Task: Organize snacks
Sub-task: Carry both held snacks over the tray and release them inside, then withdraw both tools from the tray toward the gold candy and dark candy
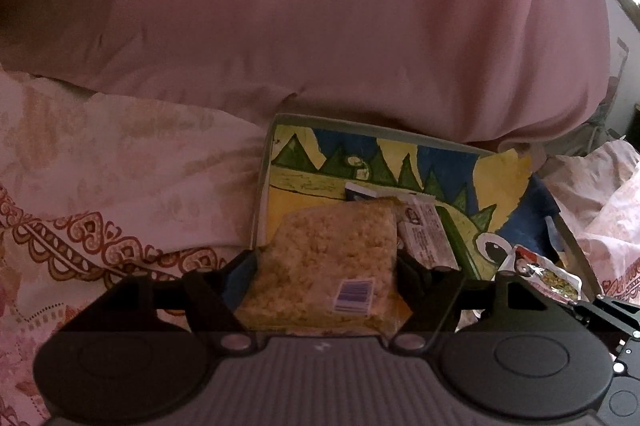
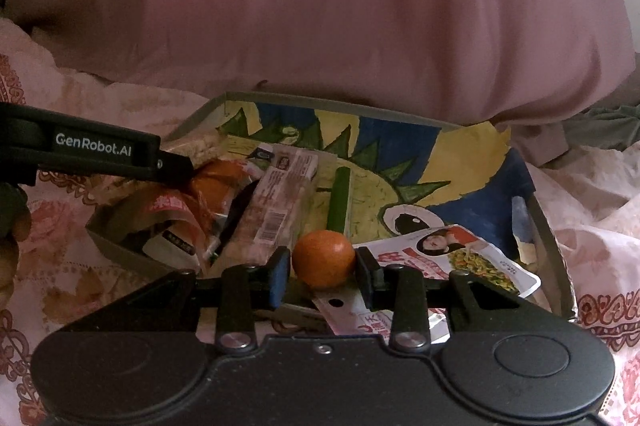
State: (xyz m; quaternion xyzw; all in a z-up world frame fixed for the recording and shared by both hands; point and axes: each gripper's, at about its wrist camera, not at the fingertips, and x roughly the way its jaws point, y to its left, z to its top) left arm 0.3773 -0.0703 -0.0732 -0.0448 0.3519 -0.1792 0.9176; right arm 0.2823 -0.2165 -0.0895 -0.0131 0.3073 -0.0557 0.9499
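Observation:
A shallow box lined with a painted dinosaur picture lies on the bed. My left gripper is shut on a clear packet of puffed rice cake, held over the box's near left part. In the right wrist view one of its fingers reaches in from the left. My right gripper stands around a small mandarin low in the box's near edge. Its pads sit just beside the fruit without squeezing it.
Several snack packets lie in the box: a pale barcode packet, an orange one, a red-and-white noodle packet, plus a green stick. A big pink pillow lies behind; the floral sheet surrounds the box.

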